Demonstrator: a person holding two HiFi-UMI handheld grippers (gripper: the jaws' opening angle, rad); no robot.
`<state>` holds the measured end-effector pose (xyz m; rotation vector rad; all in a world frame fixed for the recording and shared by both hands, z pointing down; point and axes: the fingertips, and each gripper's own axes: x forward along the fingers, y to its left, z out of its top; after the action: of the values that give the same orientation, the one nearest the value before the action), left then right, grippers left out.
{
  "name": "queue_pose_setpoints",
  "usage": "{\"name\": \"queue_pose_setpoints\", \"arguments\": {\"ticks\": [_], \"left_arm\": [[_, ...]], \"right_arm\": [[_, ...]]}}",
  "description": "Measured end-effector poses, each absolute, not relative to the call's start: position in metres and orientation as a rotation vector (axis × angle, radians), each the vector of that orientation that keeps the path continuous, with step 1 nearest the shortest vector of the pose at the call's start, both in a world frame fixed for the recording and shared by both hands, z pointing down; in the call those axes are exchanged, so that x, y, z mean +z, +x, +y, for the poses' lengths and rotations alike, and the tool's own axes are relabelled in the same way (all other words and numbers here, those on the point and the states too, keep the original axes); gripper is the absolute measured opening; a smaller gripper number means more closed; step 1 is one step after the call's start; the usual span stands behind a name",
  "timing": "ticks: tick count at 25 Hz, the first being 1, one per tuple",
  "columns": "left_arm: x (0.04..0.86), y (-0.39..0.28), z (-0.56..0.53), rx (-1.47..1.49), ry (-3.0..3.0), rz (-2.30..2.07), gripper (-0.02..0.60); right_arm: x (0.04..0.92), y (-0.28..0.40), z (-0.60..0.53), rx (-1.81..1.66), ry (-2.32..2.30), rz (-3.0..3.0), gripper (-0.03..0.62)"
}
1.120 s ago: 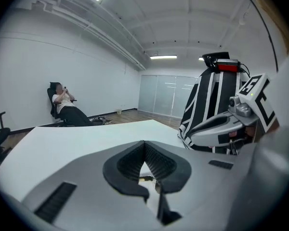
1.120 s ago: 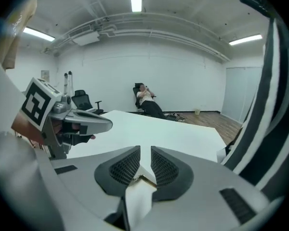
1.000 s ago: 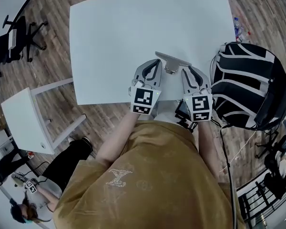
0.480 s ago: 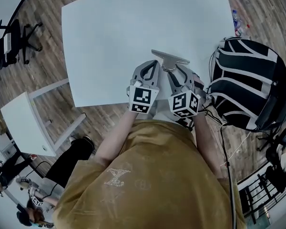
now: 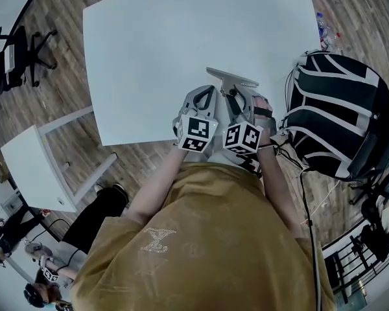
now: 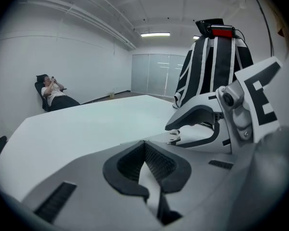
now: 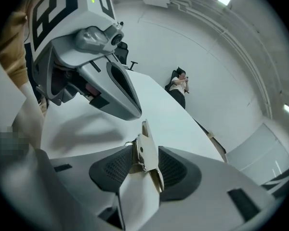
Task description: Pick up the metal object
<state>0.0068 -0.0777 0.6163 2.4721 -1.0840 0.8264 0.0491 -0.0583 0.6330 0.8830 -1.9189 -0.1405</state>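
The metal object (image 5: 232,80), a flat T-shaped bracket, lies near the front edge of the white table (image 5: 181,37). In the right gripper view it stands on edge (image 7: 143,138) between the dark pads (image 7: 113,170). My right gripper (image 5: 236,99) (image 7: 145,151) is rolled onto its side around it. Its jaws have just been opening, and the pads flank the plate closely without clearly pressing on it. My left gripper (image 5: 211,91) (image 6: 144,146) sits just left of the bracket, its pad tips meeting with nothing between them. From the left gripper view, the right gripper (image 6: 207,124) is close alongside.
A black and white backpack (image 5: 337,115) (image 6: 212,66) stands off the table's right side. A small white side table (image 5: 32,167) and an office chair (image 5: 19,50) are to the left. A person (image 6: 50,90) sits in a chair by the far wall.
The right gripper has rolled onto its side and shifted left, so its marker cube now sits beside the left one and the bracket lies between its jaws. Both grippers have sunk toward the table.
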Motion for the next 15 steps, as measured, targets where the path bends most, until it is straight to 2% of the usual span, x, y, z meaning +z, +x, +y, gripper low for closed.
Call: {"name": "queue_pose_setpoints", "arguments": {"ticks": [12, 14, 15], "left_arm": [[0.625, 0.001, -0.075, 0.828, 2.441, -1.086, 0.006], [0.625, -0.002, -0.075, 0.828, 2.436, -1.093, 0.006], [0.625, -0.002, -0.075, 0.825, 2.436, -1.096, 0.006]], "right_arm": [[0.645, 0.038, -0.075, -0.373, 0.905, -1.816, 0.146], [0.648, 0.039, -0.076, -0.380, 0.896, -1.796, 0.103], [0.647, 0.040, -0.076, -0.372, 0.895, -1.792, 0.101]]}}
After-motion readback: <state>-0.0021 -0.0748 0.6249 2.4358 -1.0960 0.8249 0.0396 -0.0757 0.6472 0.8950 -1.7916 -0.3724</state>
